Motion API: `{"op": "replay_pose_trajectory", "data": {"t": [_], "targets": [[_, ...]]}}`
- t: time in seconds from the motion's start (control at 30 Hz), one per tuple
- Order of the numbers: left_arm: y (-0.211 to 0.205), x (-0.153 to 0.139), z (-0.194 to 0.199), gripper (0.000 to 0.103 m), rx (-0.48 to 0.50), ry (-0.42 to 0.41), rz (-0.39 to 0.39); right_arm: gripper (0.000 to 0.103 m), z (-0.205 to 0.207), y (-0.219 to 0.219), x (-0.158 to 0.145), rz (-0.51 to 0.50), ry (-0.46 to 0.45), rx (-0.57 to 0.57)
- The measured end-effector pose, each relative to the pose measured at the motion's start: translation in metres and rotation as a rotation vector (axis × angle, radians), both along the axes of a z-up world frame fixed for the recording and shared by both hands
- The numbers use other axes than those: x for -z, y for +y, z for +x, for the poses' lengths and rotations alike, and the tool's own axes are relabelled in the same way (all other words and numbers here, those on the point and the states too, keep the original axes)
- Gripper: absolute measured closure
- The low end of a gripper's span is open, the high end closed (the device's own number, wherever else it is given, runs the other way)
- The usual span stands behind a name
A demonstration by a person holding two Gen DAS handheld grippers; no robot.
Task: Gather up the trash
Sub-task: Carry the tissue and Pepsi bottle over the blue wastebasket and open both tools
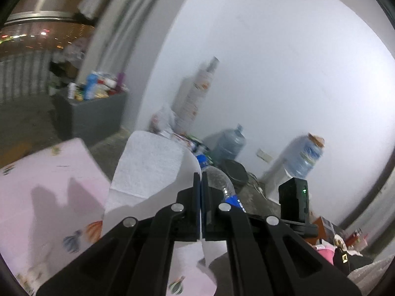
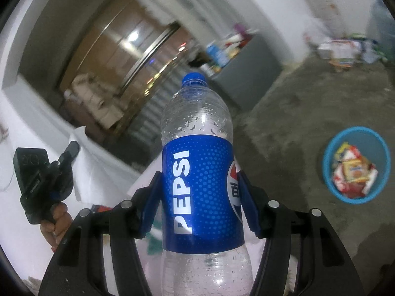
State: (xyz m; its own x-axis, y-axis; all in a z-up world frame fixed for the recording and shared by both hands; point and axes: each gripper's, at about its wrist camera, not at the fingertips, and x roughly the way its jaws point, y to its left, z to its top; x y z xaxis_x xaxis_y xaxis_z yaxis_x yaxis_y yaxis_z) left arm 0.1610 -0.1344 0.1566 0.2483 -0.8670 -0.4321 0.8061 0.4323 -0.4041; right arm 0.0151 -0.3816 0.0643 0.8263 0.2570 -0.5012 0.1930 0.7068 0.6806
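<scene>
Two handheld grippers show, each seen from its own camera. In the right wrist view the right gripper (image 2: 198, 197) has its blue pads (image 2: 150, 202) clamped on the blue label of a clear plastic bottle (image 2: 197, 172), which stands straight up between them, blue cap (image 2: 193, 80) on top and droplets inside; its bottom end is cut off below the picture. Off to that gripper's right, on the grey floor, sits a blue bin (image 2: 330, 148) with wrappers (image 2: 354, 172) in it, well apart from the bottle. The room behind is smeared by blur.

In the left wrist view the left gripper (image 1: 201, 202) has its jaws pressed together on a sheet of white paper (image 1: 148, 167), which runs up ahead of the fingers and down below them. Part of the bottle peeks out just right of its fingers, mostly hidden. A hand (image 2: 55, 224) holds this gripper's handle. Jugs and clutter by the far wall are too blurred to name.
</scene>
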Motion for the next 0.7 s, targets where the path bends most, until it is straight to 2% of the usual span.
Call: {"op": "replay_pose_trajectory", "data": {"t": [0.27,0.5,0.7], "targets": [[-0.134,0.033,-0.004,0.103,0.185,0.004,0.064,0.047,-0.044,-0.07,0.032,0.032,0.067,0.25],[-0.235,0.074,-0.003,0.103,0.272,0.03,0.112,0.047,-0.06,-0.114,0.07,0.103,0.142,0.365],[-0.3,0.13,0.013,0.103,0.308,0.121,0.156,0.047,-0.066,-0.146,0.101,0.161,0.201,0.431]]}}
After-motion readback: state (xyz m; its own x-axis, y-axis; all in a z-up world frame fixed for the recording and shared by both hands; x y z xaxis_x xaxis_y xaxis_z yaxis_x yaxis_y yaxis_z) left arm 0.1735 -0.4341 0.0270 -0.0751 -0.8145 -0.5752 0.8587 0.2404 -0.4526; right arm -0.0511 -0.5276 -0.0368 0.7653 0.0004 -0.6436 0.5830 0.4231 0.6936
